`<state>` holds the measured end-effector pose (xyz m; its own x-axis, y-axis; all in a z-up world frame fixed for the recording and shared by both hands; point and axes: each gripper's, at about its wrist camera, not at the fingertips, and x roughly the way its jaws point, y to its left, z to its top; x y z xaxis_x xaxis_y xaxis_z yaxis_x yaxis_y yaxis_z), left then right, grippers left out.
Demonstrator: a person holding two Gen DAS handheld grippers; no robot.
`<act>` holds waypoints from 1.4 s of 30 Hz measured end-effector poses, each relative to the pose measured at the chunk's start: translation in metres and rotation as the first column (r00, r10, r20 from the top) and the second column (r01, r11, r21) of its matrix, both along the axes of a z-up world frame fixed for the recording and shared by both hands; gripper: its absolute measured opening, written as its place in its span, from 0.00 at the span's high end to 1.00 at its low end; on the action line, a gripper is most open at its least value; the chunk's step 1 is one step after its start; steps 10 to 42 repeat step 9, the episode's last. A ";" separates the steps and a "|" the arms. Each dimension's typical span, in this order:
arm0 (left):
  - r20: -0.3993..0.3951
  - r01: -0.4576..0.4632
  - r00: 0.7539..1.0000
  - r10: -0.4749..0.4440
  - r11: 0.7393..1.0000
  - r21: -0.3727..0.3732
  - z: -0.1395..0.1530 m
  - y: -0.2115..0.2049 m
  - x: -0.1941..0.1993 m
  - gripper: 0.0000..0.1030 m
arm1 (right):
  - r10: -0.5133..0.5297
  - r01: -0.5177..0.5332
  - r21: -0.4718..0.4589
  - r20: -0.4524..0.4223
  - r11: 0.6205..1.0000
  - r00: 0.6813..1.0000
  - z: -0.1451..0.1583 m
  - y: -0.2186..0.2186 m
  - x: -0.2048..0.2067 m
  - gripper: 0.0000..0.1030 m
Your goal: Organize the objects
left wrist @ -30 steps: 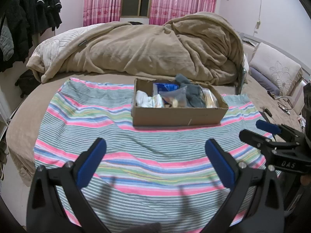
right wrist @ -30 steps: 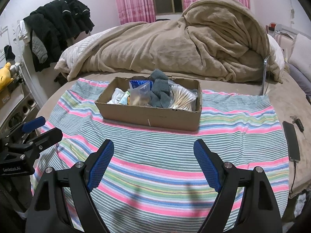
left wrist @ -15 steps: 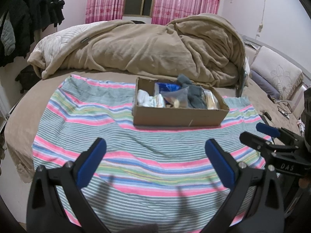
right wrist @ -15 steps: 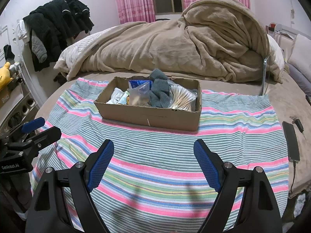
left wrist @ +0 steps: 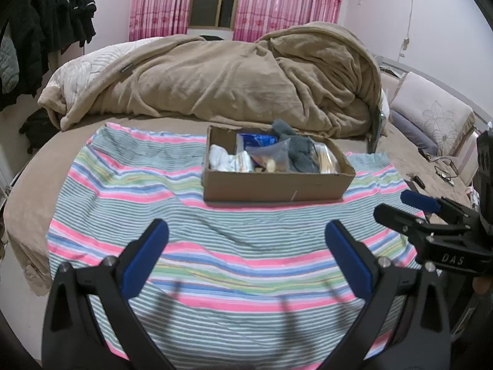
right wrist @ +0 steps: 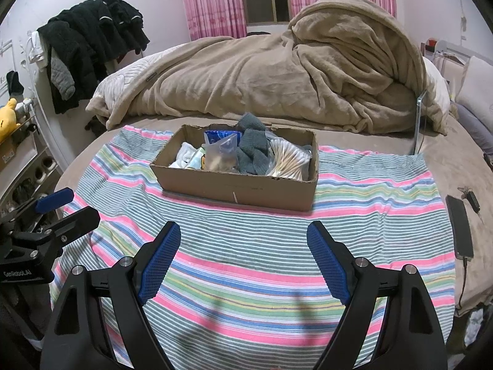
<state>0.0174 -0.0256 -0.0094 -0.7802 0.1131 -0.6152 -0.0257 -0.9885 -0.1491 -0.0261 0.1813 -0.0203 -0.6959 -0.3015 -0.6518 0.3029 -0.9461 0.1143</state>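
Grippers left (left wrist: pixel 246 256) and right (right wrist: pixel 243 252), both spread wide, empty, hovering over striped cloth (right wrist: pixel 246 234), near cardboard box (right wrist: pixel 237 188).

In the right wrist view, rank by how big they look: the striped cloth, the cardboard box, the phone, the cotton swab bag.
1. striped cloth
2. cardboard box
3. phone and cotton swab bag: look about alike, so I leave them unranked.

A home bedroom: rumpled beige blanket (right wrist: pixel 277 71) on a bed, pink curtains (right wrist: pixel 212 3), hanging coats (right wrist: pixel 89 46).
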 end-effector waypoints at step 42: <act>-0.009 0.012 1.000 -0.012 1.000 0.001 0.000 0.002 0.000 0.01 | 0.007 -0.007 0.000 -0.001 1.000 1.000 0.002 -0.002 0.001 0.16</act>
